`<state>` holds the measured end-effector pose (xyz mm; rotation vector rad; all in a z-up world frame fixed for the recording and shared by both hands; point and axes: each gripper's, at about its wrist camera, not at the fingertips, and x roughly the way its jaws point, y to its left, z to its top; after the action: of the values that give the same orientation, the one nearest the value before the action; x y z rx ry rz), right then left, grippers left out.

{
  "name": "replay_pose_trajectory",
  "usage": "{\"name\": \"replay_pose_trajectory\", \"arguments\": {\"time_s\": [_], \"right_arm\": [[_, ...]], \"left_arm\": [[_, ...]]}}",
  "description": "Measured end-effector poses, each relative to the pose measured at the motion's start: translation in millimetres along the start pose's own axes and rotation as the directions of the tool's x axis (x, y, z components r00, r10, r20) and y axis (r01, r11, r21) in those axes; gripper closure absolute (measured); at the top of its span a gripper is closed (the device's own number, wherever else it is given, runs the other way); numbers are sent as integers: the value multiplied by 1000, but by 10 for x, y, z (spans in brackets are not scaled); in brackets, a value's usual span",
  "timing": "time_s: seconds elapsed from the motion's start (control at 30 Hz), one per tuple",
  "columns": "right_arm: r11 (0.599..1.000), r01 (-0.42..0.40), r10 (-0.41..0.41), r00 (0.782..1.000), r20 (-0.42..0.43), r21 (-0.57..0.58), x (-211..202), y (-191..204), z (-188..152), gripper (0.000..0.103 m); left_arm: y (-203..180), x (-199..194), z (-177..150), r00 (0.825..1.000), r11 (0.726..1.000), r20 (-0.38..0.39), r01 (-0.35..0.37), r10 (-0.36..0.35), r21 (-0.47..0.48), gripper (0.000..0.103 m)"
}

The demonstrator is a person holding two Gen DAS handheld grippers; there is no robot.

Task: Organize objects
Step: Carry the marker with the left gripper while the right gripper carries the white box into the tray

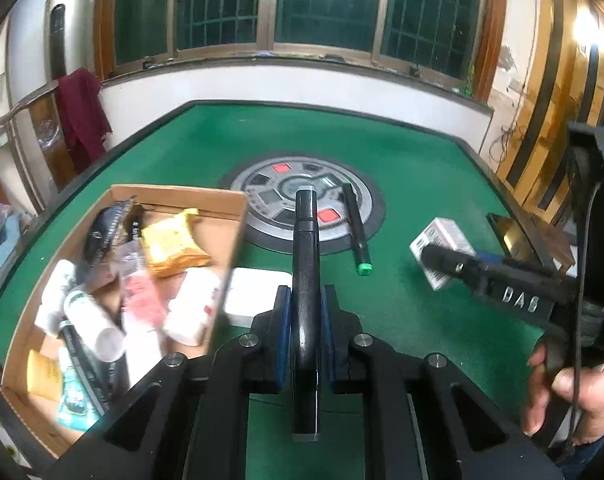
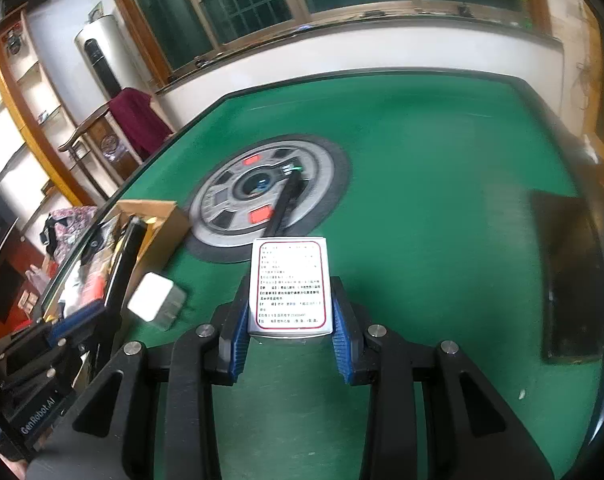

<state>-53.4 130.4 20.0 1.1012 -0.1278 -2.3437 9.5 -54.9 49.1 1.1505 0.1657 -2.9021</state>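
Note:
My left gripper [image 1: 305,312] is shut on a black marker pen [image 1: 305,280] and holds it above the green table, just right of the cardboard box [image 1: 174,194]. My right gripper [image 2: 290,320] is shut on a white medicine box [image 2: 290,284] with a red border and printed text; the box also shows in the left wrist view [image 1: 441,246], held at the right over the table. A second black pen with a green cap [image 1: 357,232] lies across the round centre panel [image 1: 262,192]. A white block [image 1: 258,292] lies next to the cardboard box.
The cardboard box holds several items: white bottles [image 1: 94,324], yellow packets [image 1: 174,240], a pink packet [image 1: 142,296]. A dark flat panel [image 2: 569,276] sits at the table's right edge. A wall and windows lie behind the table. A chair with red cloth [image 1: 82,120] stands at the left.

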Motion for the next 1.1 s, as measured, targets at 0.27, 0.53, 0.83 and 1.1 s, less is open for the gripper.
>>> {"name": "replay_pose_trajectory", "arguments": {"time_s": [0.27, 0.53, 0.83, 1.1], "right_arm": [[993, -78, 76, 997, -21, -88, 81, 543, -40, 71], [980, -134, 127, 991, -52, -150, 284, 1007, -19, 71], [965, -160, 143, 985, -93, -208, 493, 1385, 53, 71], [954, -180, 152, 980, -129, -240, 733, 1697, 217, 71]], "left_arm": [[561, -351, -24, 997, 995, 64, -24, 30, -98, 91], [1125, -405, -101, 995, 979, 65, -66, 80, -195, 91], [1420, -229, -134, 996, 969, 36, -76, 87, -236, 91], [1713, -66, -48, 997, 959, -6, -73, 74, -274, 91]]}}
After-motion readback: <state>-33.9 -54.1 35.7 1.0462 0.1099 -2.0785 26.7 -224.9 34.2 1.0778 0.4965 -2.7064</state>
